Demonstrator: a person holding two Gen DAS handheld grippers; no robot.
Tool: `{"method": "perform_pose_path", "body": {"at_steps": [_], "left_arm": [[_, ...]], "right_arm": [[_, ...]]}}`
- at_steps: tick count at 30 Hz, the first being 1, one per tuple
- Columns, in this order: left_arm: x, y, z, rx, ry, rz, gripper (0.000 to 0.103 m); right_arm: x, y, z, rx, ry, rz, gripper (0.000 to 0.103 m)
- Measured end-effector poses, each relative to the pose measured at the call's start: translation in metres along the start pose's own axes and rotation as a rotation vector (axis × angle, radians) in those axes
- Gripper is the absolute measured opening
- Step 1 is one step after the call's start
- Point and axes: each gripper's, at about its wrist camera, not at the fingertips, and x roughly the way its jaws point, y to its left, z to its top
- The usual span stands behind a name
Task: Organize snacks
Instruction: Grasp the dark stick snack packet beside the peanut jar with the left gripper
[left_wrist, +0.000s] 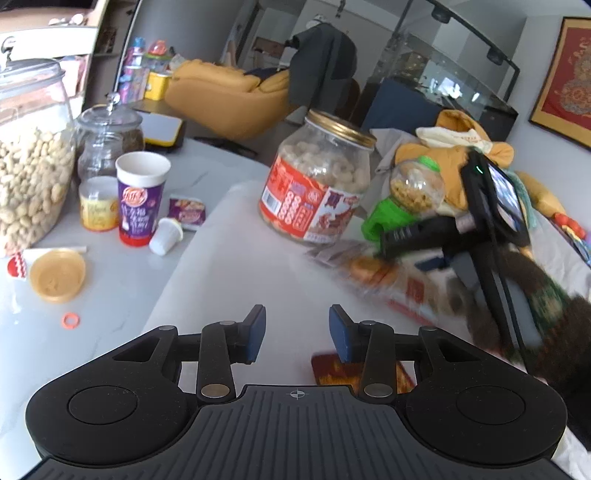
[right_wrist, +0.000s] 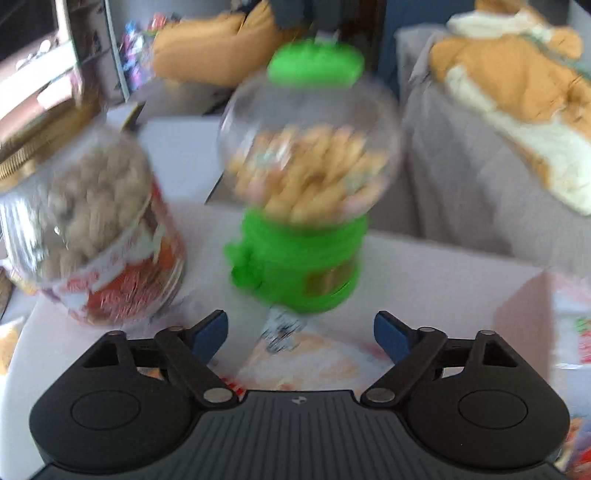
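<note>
- Right gripper (right_wrist: 301, 334) wide open, empty; green dispenser (right_wrist: 299, 254) just ahead.
- Left gripper (left_wrist: 297, 334) open, empty.
- Gold-lidded jar (left_wrist: 317, 177) beside dispenser; label unreadable.

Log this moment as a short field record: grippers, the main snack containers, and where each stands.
left gripper: open, empty, over the white table
right gripper: open, empty, pointed at the green dispenser, not touching it
green dispenser: upright, clear globe holding yellowish snacks
gold-lid jar: upright, beside the dispenser, red label
peanut jar: far left of the left wrist view, glass lid on
purple cup: upright, beside the peanut jar
image quality: right wrist view blurred
</note>
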Motion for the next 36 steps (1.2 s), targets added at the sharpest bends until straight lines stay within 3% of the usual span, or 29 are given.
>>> {"method": "perform_pose_path", "body": {"at_steps": [4, 9, 13, 18, 22, 26, 28, 31, 33, 35, 36], "left_arm": [[0.027, -0.011, 0.018, 0.029, -0.011, -0.038, 0.043], [0.069, -0.042, 0.036, 0.148, 0.024, -0.1, 0.043], [0.1, -0.063, 0.037, 0.23, 0.056, -0.045, 0.043], [0.121, -0.073, 0.031, 0.281, 0.075, 0.011, 0.043], [0.112, -0.079, 0.029, 0.338, 0.101, -0.039, 0.043], [0.106, -0.078, 0.043, 0.389, 0.003, 0.003, 0.043], [0.119, -0.08, 0.048, 0.437, 0.039, 0.047, 0.041], [0.141, -0.083, 0.046, 0.501, 0.141, 0.056, 0.042], [0.146, -0.087, 0.039, 0.542, 0.162, 0.061, 0.042], [0.142, -0.086, 0.036, 0.539, 0.186, 0.025, 0.039], [0.141, -0.084, 0.038, 0.501, 0.236, -0.04, 0.03]], "right_arm": [[-0.018, 0.007, -0.024, -0.101, 0.031, 0.063, 0.059], [-0.045, 0.003, -0.062, -0.18, 0.078, 0.131, 0.059], [-0.058, -0.009, -0.077, -0.175, 0.085, 0.177, 0.059], [-0.076, -0.023, -0.084, -0.147, 0.034, 0.2, 0.063], [-0.091, -0.033, -0.084, -0.133, -0.024, 0.204, 0.069], [-0.104, -0.036, -0.088, -0.138, -0.075, 0.214, 0.073], [-0.101, -0.033, -0.088, -0.133, -0.067, 0.237, 0.073], [-0.099, -0.028, -0.095, -0.138, -0.044, 0.277, 0.073], [-0.098, -0.024, -0.102, -0.164, -0.046, 0.271, 0.073], [-0.1, -0.019, -0.111, -0.207, -0.062, 0.245, 0.073], [-0.101, -0.018, -0.115, -0.224, -0.064, 0.239, 0.073]]}}
